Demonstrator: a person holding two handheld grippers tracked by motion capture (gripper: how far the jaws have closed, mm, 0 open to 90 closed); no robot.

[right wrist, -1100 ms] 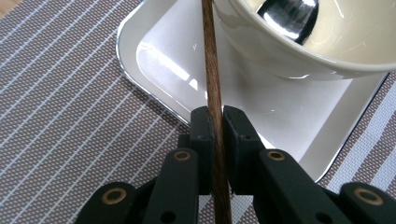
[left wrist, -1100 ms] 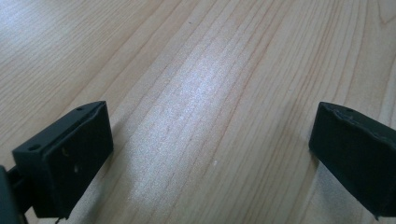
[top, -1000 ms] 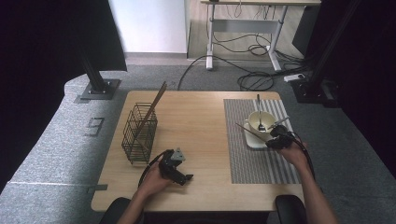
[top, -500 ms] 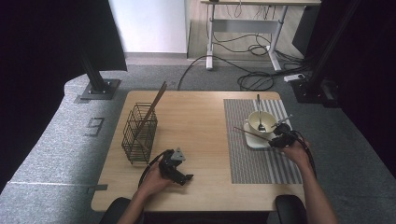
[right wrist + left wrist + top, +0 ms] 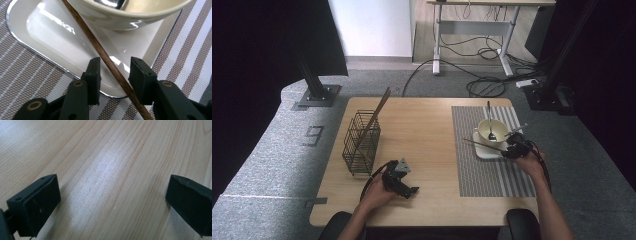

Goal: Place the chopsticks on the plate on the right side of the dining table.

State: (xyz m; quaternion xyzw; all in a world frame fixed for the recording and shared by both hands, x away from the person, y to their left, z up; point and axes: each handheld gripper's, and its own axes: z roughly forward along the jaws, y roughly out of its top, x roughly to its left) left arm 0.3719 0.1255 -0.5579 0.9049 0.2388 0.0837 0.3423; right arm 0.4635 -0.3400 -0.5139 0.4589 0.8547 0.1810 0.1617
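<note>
A cream bowl (image 5: 491, 131) with a metal spoon (image 5: 488, 115) in it stands on a white plate (image 5: 482, 151) on the striped placemat (image 5: 472, 175). A brown chopstick (image 5: 482, 145) lies slanted across the plate's near side. My right gripper (image 5: 511, 148) is at its right end. In the right gripper view the chopstick (image 5: 107, 60) runs between the jaws of the right gripper (image 5: 113, 66); it lies against the left one, with a gap to the right one. My left gripper (image 5: 412, 190) rests on the bare wood near the front edge, and in its own view it (image 5: 112, 195) stands wide open with nothing between its fingers.
A black wire basket (image 5: 362, 142) stands at the table's left with a long wooden stick (image 5: 377, 111) leaning out of it. A thin silver rod (image 5: 517, 129) pokes out beside the bowl. Bare tabletop (image 5: 422, 130) lies between basket and placemat.
My right gripper has shifted slightly to the right by the plate, and the chopstick has moved a little with it. The left gripper has stayed put.
</note>
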